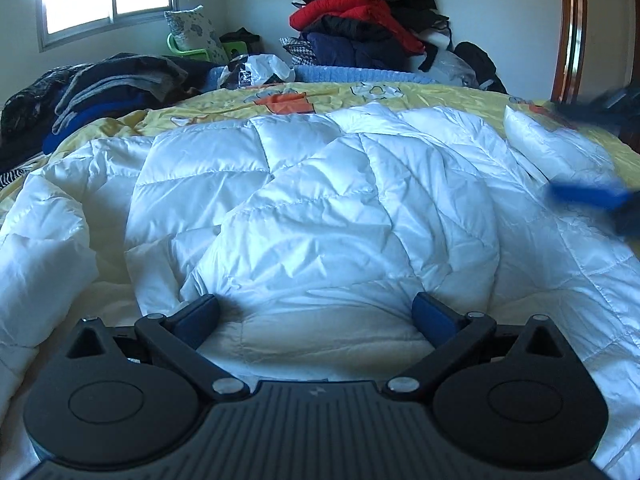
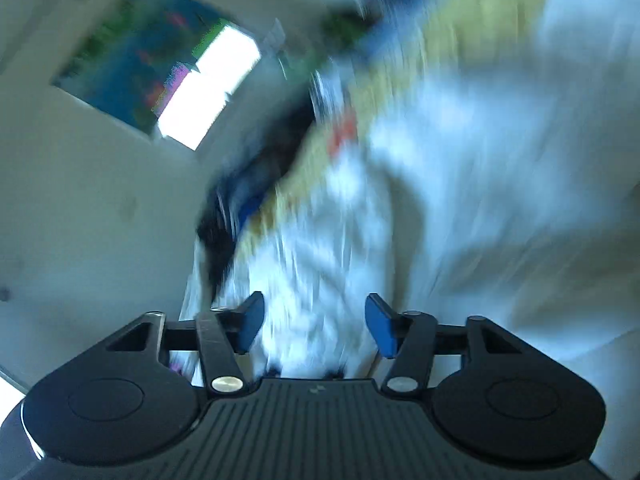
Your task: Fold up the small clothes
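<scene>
Across a yellow printed bedspread point(image 1: 224, 100), a white quilted jacket point(image 1: 320, 200) lies spread wide, its puffy body running side to side in the left wrist view and its near edge bulging up between the fingers of the left gripper point(image 1: 316, 312). That gripper's jaws stand wide apart, their blue pads touching or nearly touching the fabric on either side of the bulge without visibly pinching it; whether they press it cannot be told for certain. At the right edge of the same view the right gripper point(image 1: 588, 196) shows only as a blue blur over the jacket's far right side, near a white folded-over part point(image 1: 556, 148) that may be a sleeve. Its own camera is smeared by motion, but the right gripper point(image 2: 316, 324) is seen with jaws parted and nothing clamped between the pads, white cloth lying beyond them. Judged from this, the left hand is the nearer one to the garment's hem, while the right must come in from the side to take the sleeve end. Piles of dark and red clothes point(image 1: 360, 20) sit behind, well apart from the jacket.
</scene>
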A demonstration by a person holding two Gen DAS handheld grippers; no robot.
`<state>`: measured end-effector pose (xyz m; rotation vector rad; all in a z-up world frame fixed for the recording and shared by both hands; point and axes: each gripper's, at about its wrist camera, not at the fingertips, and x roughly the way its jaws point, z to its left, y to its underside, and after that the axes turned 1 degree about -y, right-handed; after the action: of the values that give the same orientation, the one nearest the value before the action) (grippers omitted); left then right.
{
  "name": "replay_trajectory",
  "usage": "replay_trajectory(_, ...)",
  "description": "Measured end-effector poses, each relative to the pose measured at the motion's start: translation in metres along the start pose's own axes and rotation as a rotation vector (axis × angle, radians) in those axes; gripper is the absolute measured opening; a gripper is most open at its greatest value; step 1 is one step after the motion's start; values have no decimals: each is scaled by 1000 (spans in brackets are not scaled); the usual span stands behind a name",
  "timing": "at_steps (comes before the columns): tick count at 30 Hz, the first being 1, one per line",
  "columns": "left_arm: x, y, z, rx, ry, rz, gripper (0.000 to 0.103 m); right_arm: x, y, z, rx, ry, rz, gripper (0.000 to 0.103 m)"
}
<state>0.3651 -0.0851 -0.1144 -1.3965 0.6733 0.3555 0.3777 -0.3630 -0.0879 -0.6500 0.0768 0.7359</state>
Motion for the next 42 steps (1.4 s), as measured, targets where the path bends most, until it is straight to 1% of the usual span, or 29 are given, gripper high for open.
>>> replay_trajectory(2, -1, 1, 0, 1, -4, -2, 103, -41, -11, -9, -24, 27, -167, 69)
replay_trajectory(3, -1, 1, 0, -1, -4, -2, 103, -60, -18, -18, -7, 42, -248, 71)
replay_trajectory(5, -1, 1, 0, -3, -7, -5, 103, -94, -37, -45, 69, 94, -387, 74)
replay_trajectory(7, -2, 1, 0, -4, -11, -8, 103, -116, -62, -75, 137, 162, -466, 74)
replay_trajectory(8, -2, 1, 0, -6, -10, -8, 103, -123, -76, -91, 170, 198, -480, 74)
replay_trajectory(10, -1, 1, 1, -8, -11, -7, 103, -131, -103, -121, 246, 250, -483, 74)
replay_trajectory(13, -1, 1, -1, -5, -19, -6, 103, -135, -129, -158, 325, 287, -467, 73)
replay_trajectory(15, -1, 1, -2, -2, -24, -5, 103, -133, -141, -176, 374, 340, -442, 66)
replay_trajectory(16, -1, 1, -2, -1, -27, -5, 103, -132, -144, -181, 376, 365, -432, 60)
replay_trajectory(17, -1, 1, -3, 0, -30, -5, 103, -127, -147, -182, 356, 381, -415, 60)
replay_trajectory(21, -1, 1, -4, 3, -39, -4, 103, -104, -158, -189, 284, 397, -366, 59)
replay_trajectory(24, -1, 1, -4, 3, -40, -4, 103, -94, -174, -196, 287, 401, -367, 52)
replay_trajectory(25, -1, 1, -4, 3, -40, -4, 103, -93, -177, -199, 297, 400, -373, 45)
replay_trajectory(26, -1, 1, -4, 4, -41, -5, 103, -93, -178, -200, 304, 397, -376, 32)
replay_trajectory(27, -1, 1, -4, 4, -42, -5, 103, -91, -180, -203, 304, 402, -371, 26)
replay_trajectory(28, -1, 1, -3, 4, -43, -5, 103, -90, -180, -203, 292, 411, -367, 17)
replay_trajectory(31, -1, 2, -3, 5, -45, -7, 103, -94, -175, -196, 220, 418, -389, 13)
replay_trajectory(35, -1, 2, -4, 4, -43, -6, 103, -99, -166, -173, 99, 399, -422, 12)
replay_trajectory(39, -1, 1, -2, -8, -35, -4, 103, -97, -149, -125, -152, 434, -418, 12)
replay_trajectory(42, -2, 1, -1, -10, -37, -6, 103, -95, -129, -80, -358, 450, -446, 12)
